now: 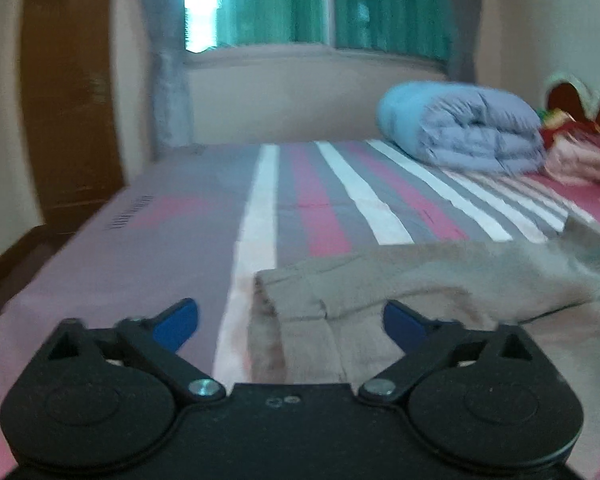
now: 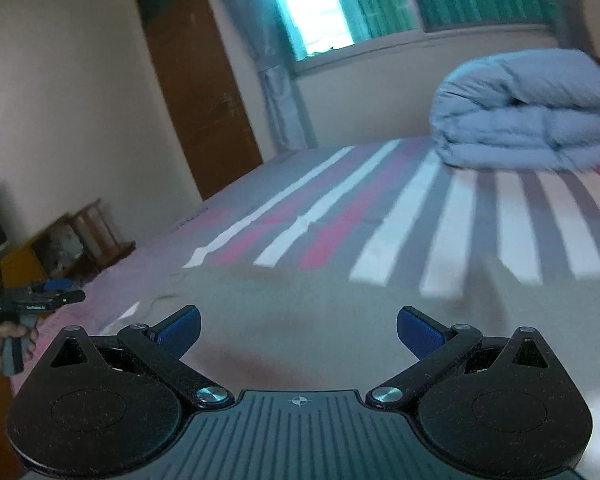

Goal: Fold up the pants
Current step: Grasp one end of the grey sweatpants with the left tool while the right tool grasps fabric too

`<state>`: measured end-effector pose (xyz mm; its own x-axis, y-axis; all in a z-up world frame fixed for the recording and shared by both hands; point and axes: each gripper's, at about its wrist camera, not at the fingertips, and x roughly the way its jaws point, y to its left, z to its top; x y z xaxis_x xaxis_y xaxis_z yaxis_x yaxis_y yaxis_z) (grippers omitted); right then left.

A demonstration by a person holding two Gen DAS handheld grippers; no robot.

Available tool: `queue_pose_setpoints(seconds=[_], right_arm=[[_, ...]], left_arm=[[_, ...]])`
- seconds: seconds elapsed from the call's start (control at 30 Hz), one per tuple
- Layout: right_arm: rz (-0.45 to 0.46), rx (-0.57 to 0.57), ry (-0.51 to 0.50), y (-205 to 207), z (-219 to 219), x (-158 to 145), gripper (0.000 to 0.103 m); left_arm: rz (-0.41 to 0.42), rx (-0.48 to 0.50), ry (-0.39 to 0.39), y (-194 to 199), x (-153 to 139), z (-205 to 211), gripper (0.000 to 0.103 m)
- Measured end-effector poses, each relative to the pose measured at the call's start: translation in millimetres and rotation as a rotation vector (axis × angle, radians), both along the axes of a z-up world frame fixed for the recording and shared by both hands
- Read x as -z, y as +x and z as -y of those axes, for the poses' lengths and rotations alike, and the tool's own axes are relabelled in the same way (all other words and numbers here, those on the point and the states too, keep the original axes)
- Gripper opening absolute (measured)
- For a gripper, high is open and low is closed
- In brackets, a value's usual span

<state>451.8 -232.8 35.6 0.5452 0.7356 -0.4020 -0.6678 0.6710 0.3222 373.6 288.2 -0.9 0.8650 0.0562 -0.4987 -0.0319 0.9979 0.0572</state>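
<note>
Beige pants [image 1: 400,284] lie spread on the striped bed sheet [image 1: 320,200], their hem end near the left gripper. My left gripper [image 1: 291,322] is open and empty, just above the hem end of a pant leg. In the right wrist view the pants [image 2: 300,300] fill the foreground, blurred. My right gripper [image 2: 299,332] is open and empty, hovering over the cloth. The left gripper [image 2: 40,300] also shows at the far left of the right wrist view, held in a hand.
A folded blue-grey quilt [image 1: 468,132] sits at the far right of the bed, also in the right wrist view [image 2: 528,112]. Red and pink bedding [image 1: 576,148] lies beside it. A wooden door [image 2: 204,92], curtained window [image 1: 300,4] and low wooden furniture [image 2: 84,236] stand beyond the bed.
</note>
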Motion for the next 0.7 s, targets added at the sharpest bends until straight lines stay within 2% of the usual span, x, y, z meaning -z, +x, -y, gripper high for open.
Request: queue_pose_setpoints(seconds=[0.03, 0.07, 0.23, 0.27, 0.33, 0.37, 0.4, 0.5, 0.63, 0.7], right_arm=[[0.012, -0.012, -0.027, 19.4, -19.4, 3.9, 0.103], [0.016, -0.024, -0.048, 37.7, -35.3, 9.4, 0.103], [0.068, -0.098, -0.189, 90.9, -108.7, 42.5, 0.103], [0.083, -0.115, -0.214, 98.3, -119.9, 50.0, 0.102], [0.107, -0.151, -0.266, 114.2, -135.9, 65.8, 0.084], [0.108, -0.165, -0.294, 123.3, -143.0, 73.3, 0.070], [0.107, -0.178, -0.314, 128.0, -148.9, 80.1, 0.067], [0.095, -0.209, -0.341, 144.5, -160.2, 98.5, 0.067], [0.061, -0.220, -0.433, 162.6, -171.7, 116.3, 0.067], [0.050, -0.241, -0.463, 166.3, -173.0, 122.0, 0.066]], left_arm=[[-0.023, 0.027, 0.010, 17.3, 4.8, -3.4, 0.073], [-0.045, 0.045, 0.016, 34.2, 10.1, -8.5, 0.068], [-0.123, 0.102, -0.046, 102.3, 32.8, -37.7, 0.063], [-0.143, 0.103, -0.056, 113.0, 37.8, -43.9, 0.059], [-0.195, 0.109, -0.066, 129.3, 48.4, -52.3, 0.055], [-0.214, 0.109, -0.067, 135.5, 54.0, -55.8, 0.055], [-0.230, 0.112, -0.070, 140.5, 58.5, -59.4, 0.055], [-0.242, 0.120, -0.102, 151.6, 66.7, -69.4, 0.056], [-0.244, 0.135, -0.167, 160.3, 72.2, -75.1, 0.056], [-0.254, 0.141, -0.164, 165.0, 74.6, -71.2, 0.051]])
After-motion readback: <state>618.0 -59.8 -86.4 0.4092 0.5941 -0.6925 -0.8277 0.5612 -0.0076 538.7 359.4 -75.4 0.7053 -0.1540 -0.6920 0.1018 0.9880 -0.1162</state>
